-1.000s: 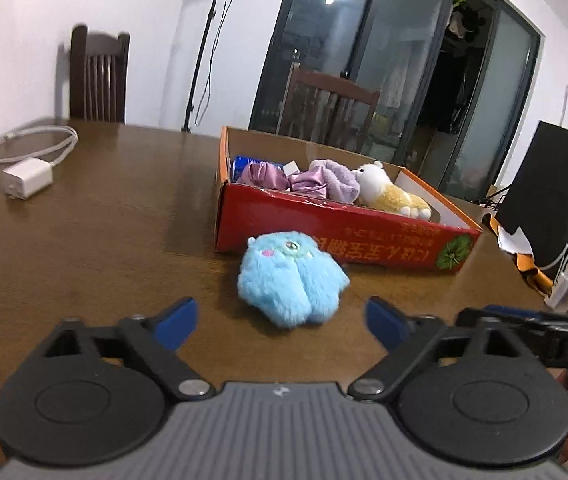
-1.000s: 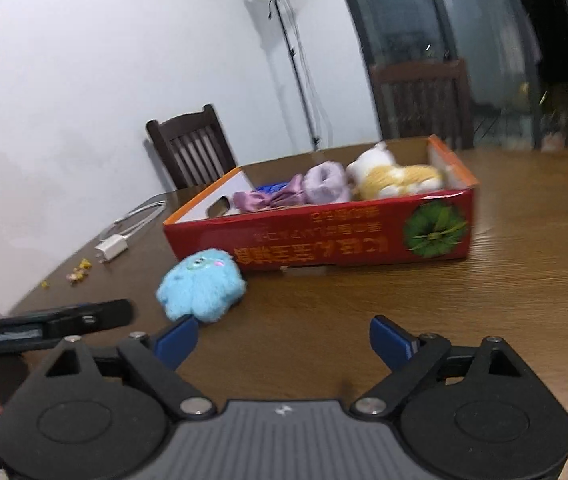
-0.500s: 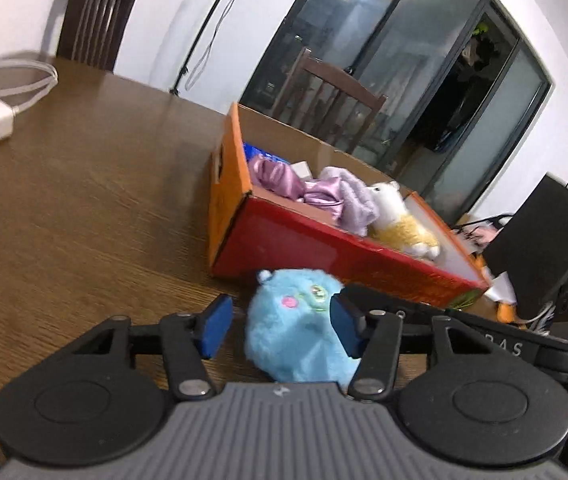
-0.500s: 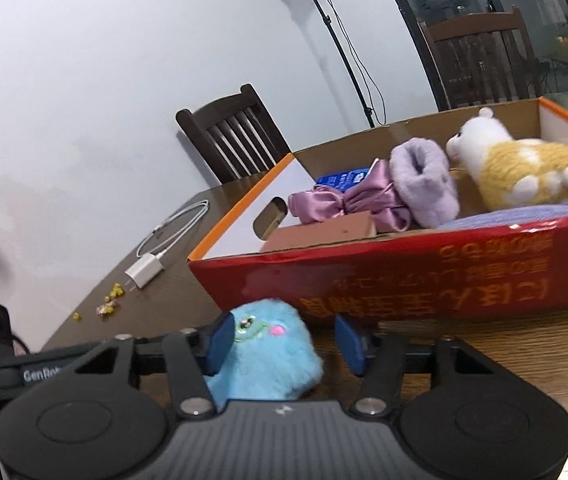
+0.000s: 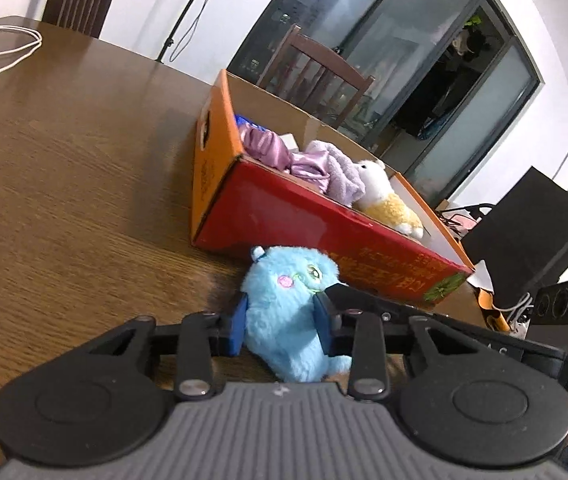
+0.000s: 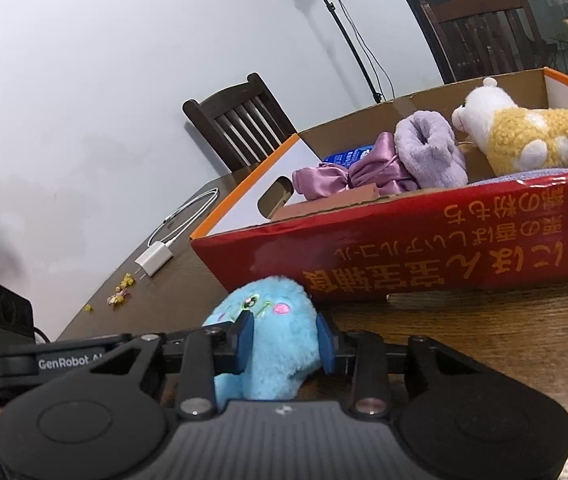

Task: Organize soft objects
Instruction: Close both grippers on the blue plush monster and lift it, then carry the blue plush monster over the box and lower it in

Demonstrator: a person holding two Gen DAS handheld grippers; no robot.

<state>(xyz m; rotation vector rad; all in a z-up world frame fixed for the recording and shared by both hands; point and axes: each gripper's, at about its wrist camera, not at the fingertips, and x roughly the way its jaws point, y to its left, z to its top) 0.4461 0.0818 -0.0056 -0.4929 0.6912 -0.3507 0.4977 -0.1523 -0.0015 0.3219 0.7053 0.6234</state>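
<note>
A: So, the fingers first. The left gripper [image 5: 282,326] has its 2 blue pads [image 5: 237,330] pressed into the sides of the blue plush monster [image 5: 290,312], squeezing the fur in.

B: Same from the other side: the right gripper [image 6: 284,342] has its blue pads [image 6: 244,340] clamped on that toy too, at its lower body, with the face showing above them.

A: Where does the toy sit?

B: On the wooden table [image 5: 64,184], just in front of the long red wall of the cardboard box [image 5: 304,220], near its left corner. Whether it touches the box I cannot tell.

A: And inside the box?

B: A purple satin bow [image 6: 348,178], a lilac fuzzy slipper [image 6: 430,156] beside it, then a white and yellow plush animal [image 6: 524,136] toward the right end. A blue packet [image 6: 344,157] peeks out behind the bow.

A: Farther out, a white charger [image 6: 154,260] with its coiled cable lies on the table, with small yellow bits [image 6: 122,292] near it, and a dark wooden chair [image 6: 240,120] stands against the wall.
</note>
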